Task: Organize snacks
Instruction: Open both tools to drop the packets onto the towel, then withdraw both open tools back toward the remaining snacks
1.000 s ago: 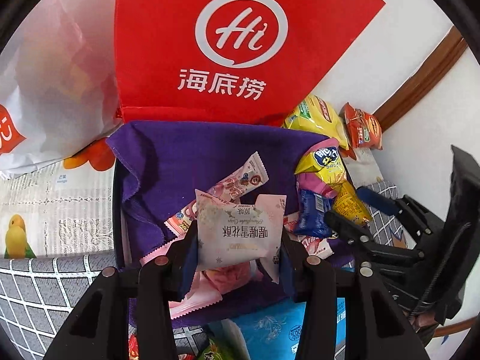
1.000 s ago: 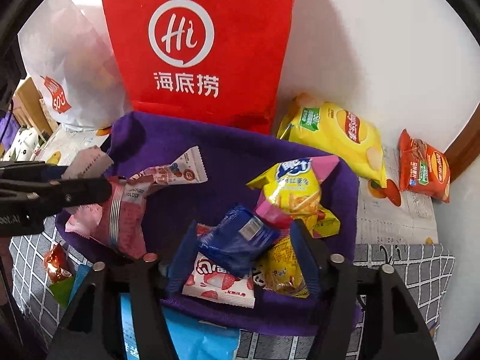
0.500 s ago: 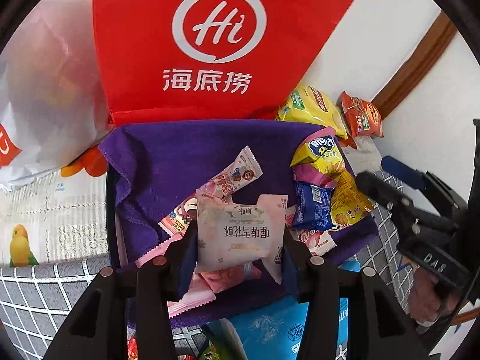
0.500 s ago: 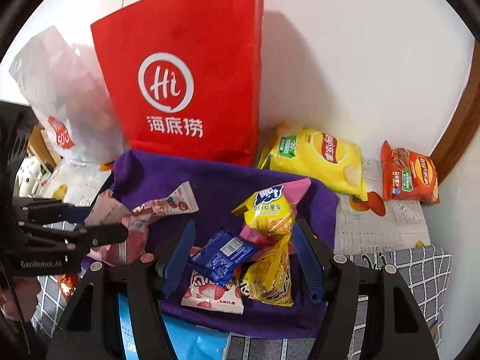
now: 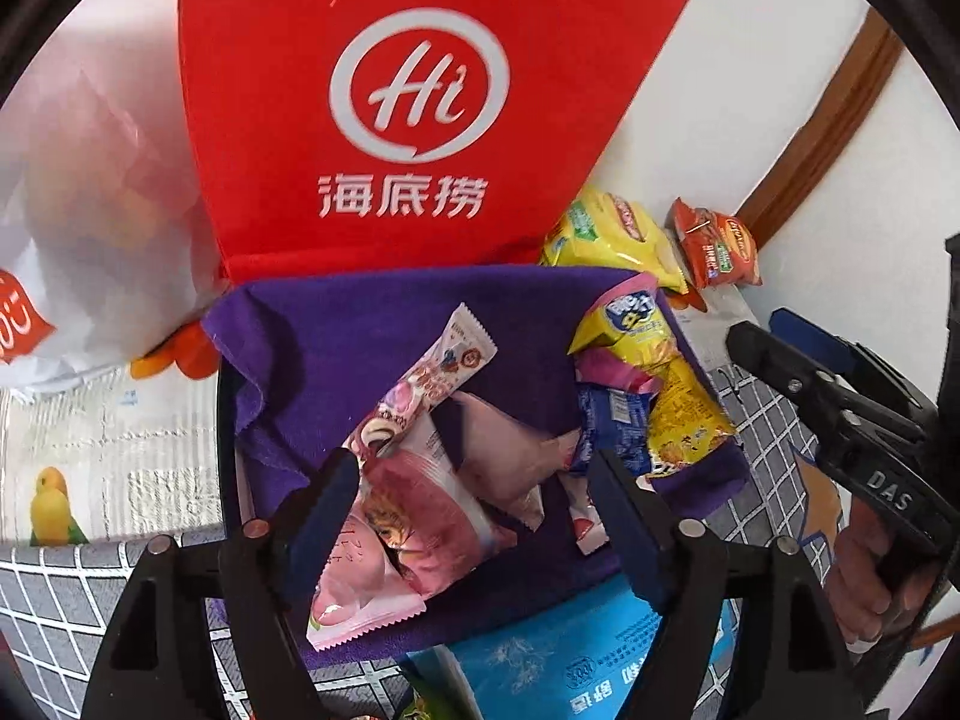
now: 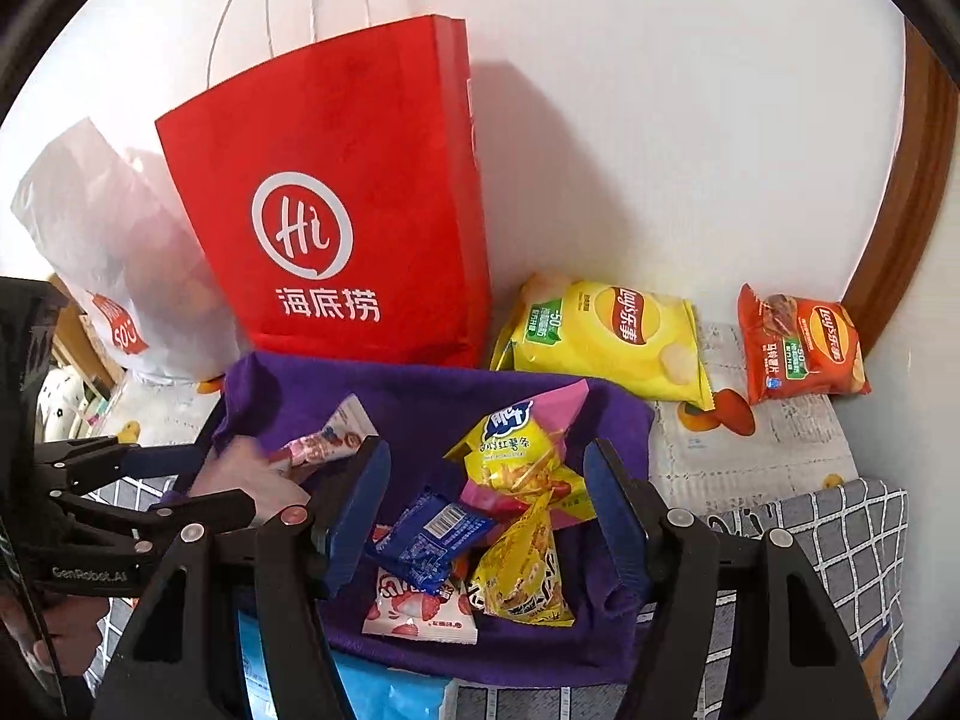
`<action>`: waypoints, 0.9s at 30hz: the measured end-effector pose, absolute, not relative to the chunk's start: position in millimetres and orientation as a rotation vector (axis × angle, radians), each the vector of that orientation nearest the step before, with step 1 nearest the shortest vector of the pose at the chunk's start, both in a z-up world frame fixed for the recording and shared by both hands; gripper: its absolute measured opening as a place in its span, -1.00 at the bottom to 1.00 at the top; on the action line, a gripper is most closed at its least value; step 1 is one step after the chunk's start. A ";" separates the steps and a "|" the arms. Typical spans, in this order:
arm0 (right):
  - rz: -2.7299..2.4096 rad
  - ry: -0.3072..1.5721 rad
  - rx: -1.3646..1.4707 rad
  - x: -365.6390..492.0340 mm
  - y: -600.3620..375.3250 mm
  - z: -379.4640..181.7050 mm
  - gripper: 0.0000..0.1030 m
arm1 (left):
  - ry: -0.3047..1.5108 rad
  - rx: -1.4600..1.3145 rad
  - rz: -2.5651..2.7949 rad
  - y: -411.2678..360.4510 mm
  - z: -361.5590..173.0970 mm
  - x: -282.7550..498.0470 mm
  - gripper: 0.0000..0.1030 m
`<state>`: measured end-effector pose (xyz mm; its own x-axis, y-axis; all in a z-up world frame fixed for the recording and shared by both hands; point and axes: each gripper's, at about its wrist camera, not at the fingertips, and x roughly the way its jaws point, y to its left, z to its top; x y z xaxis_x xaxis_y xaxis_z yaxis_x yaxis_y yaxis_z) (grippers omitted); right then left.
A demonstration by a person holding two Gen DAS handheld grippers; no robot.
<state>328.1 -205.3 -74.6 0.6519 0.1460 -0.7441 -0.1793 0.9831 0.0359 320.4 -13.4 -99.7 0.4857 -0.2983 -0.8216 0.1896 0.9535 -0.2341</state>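
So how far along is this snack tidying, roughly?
Done: several packets already lie in the purple-lined bin, pink ones on one side, yellow and blue on the other. In hand: nothing; the left hand-held gripper is opening over the pink packets and the right hand-held gripper hangs open over the blue packet. Left: the yellow chip bag and red chip bag by the wall.

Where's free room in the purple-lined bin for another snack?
Free: bare purple lining at the back, between the red bag and the pink packets. Crowded: right side, yellow fries bag piled over the blue packet.
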 end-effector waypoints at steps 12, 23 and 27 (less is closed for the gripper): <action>0.177 0.798 -0.048 318.0 -198.0 -63.3 0.30 | 0.975 -0.163 -0.325 0.8 -71.0 306.3 0.52; 0.128 0.810 -0.002 285.7 -206.1 -57.9 0.29 | 0.884 -0.183 -0.281 22.8 -36.1 286.3 0.52; 0.111 0.813 -0.010 260.8 -207.6 -53.1 0.29 | 0.866 -0.179 -0.299 18.4 -25.4 276.2 0.52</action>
<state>260.8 -207.6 -53.1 0.6818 0.0951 -0.7253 -0.1030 0.9941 0.0335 276.2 18.4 -25.4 0.6102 -0.3297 -0.7204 0.1858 0.9435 -0.2744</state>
